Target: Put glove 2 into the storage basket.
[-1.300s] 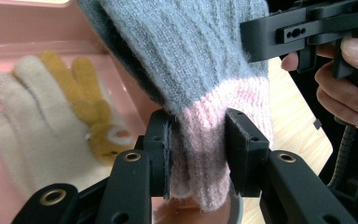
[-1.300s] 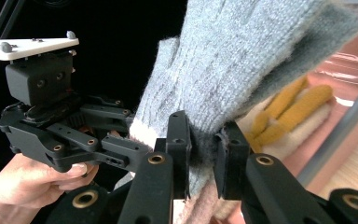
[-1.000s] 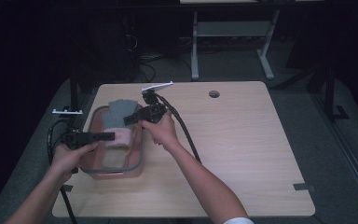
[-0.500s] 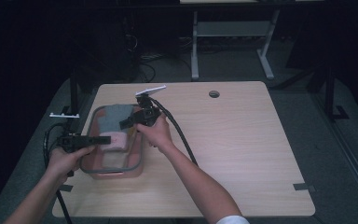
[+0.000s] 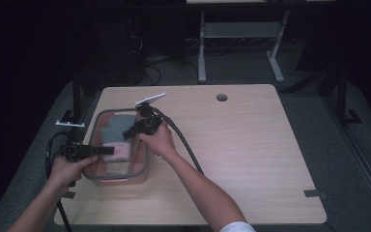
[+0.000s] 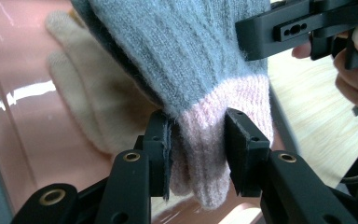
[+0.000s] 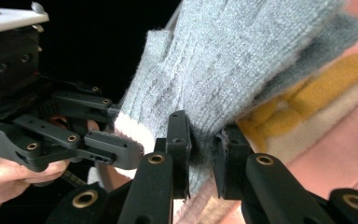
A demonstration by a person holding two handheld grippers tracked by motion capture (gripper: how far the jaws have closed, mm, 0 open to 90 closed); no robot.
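Dark floor and metal legs lie behind a light wooden worktop (image 5: 251,145). On the worktop's left part sits a see-through pink tub (image 5: 121,180) with a grey rim.

Over the tub hangs a grey knit glove (image 5: 120,126) with a pink cuff (image 6: 214,140). It is stretched between the two grippers.

The left gripper (image 5: 107,151) comes in from the left side of the tub. Its jaws are almost closed, and they pinch the pink cuff from both sides. In the left gripper view the cuff sits right between the black jaws, and the grey part goes up and away.

The right gripper (image 5: 128,133) reaches in from the far right corner of the tub. Its jaws are nearly closed too, and they squeeze the grey edge of the same glove.

Under the grey glove, inside the tub, lie a cream glove (image 6: 81,93) and a yellow glove (image 7: 317,88).
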